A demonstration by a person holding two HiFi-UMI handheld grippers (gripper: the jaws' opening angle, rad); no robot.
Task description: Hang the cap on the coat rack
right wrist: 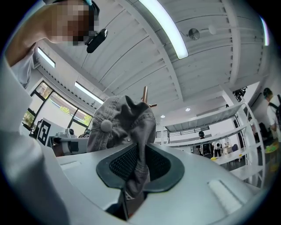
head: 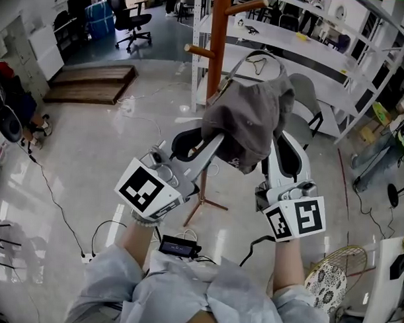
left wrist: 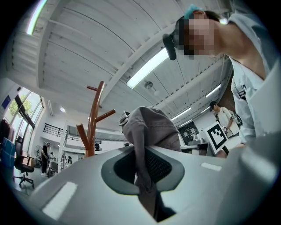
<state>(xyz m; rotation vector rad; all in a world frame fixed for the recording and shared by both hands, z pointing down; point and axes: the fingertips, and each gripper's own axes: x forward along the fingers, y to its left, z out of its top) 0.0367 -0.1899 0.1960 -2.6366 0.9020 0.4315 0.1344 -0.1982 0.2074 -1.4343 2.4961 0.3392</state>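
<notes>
We clamp the grey fabric cap in left tool and right tool; brown wooden coat rack just ahead, hanging not done.

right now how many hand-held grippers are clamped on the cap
2. The left hand-held gripper is shut on the cap at its left side, the right hand-held gripper at its right side, near the coat rack.

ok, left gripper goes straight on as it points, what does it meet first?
Left gripper, shut on the cap, probably meets nothing: the coat rack stands left of its line; depth unclear.
</notes>
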